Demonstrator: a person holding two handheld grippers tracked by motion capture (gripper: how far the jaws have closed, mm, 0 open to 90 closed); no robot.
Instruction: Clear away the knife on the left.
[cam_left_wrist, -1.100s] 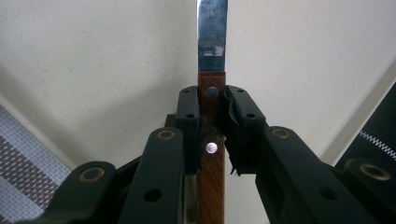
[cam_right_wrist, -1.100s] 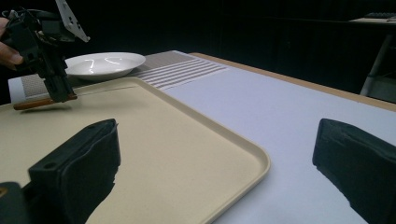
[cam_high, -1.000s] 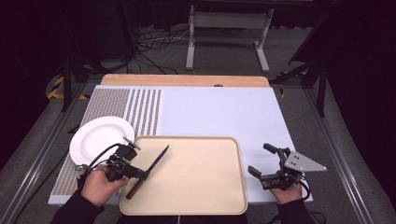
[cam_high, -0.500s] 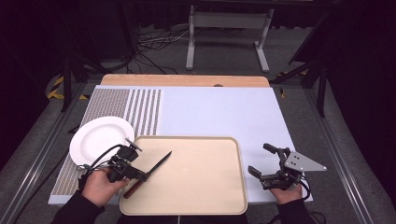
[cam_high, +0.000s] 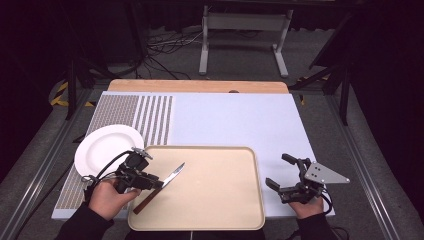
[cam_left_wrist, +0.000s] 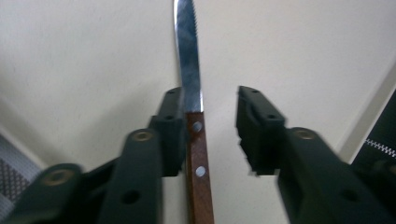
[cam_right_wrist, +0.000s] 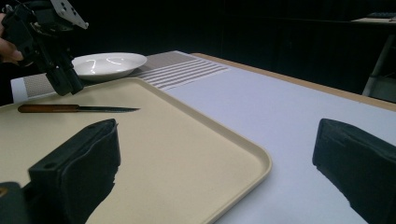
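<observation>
A knife (cam_high: 171, 175) with a brown wooden handle and a serrated steel blade lies flat on the left part of a beige tray (cam_high: 215, 192). My left gripper (cam_high: 153, 184) hangs over the handle near the blade, open. In the left gripper view the knife (cam_left_wrist: 188, 56) runs up between the jaws, against the left one, with a gap to the right one over the tray (cam_left_wrist: 289, 46). My right gripper (cam_high: 276, 170) rests open off the tray's right edge, holding nothing. The right gripper view looks across the tray (cam_right_wrist: 187, 154) to the knife (cam_right_wrist: 74, 108) and the left gripper (cam_right_wrist: 65, 84).
A white plate (cam_high: 105, 147) sits on the striped left part of the pale blue mat (cam_high: 235, 120), just beyond the tray's left corner; the plate (cam_right_wrist: 109, 63) lies behind the left gripper. A wooden table edge (cam_high: 200, 86) runs along the back.
The knife's tip has swung slightly and it now lies flat on the tray with the left jaws apart around it. The right gripper has not moved.
</observation>
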